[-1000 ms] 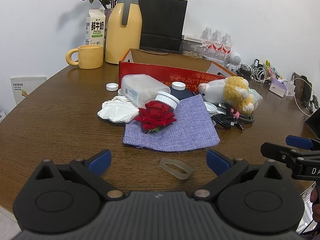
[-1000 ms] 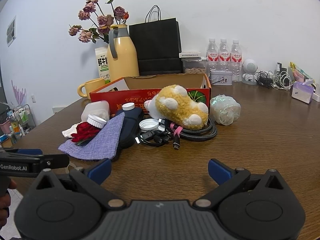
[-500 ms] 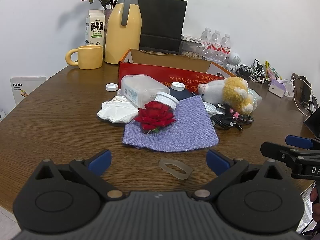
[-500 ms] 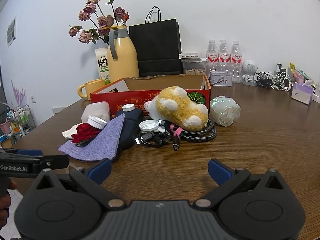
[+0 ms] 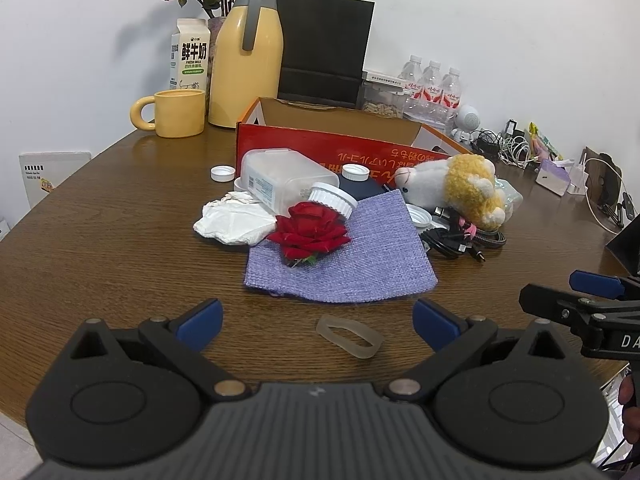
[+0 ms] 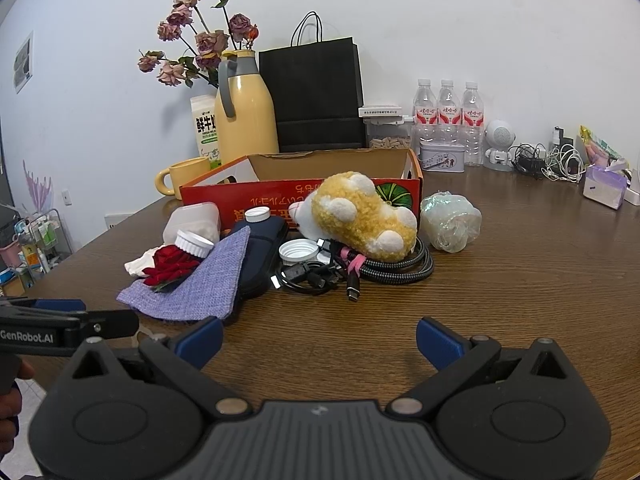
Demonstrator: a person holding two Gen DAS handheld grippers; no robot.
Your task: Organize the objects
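Note:
A clutter pile lies before an open red cardboard box [image 5: 304, 148] [image 6: 280, 200]. It holds a purple cloth [image 5: 352, 256] [image 6: 200, 284], a red rose [image 5: 310, 232] [image 6: 170, 264], a clear plastic jar [image 5: 284, 180] on its side, white crumpled paper [image 5: 232, 222], a yellow-white plush toy [image 5: 460, 188] [image 6: 360, 216], coiled cables [image 6: 352, 268] and bottle caps [image 6: 298, 249]. A translucent rubber band [image 5: 347, 335] lies close in front of my left gripper [image 5: 316, 322], which is open and empty. My right gripper [image 6: 318, 338] is open too, short of the cables.
At the back stand a yellow thermos [image 5: 246, 56], a milk carton [image 5: 190, 56], a yellow mug [image 5: 176, 114], a black paper bag [image 5: 324, 44], dried flowers [image 6: 200, 44] and water bottles [image 6: 448, 120]. A crumpled clear wrapper [image 6: 452, 222] lies right of the plush. Chargers and a tissue pack [image 6: 604, 186] sit far right.

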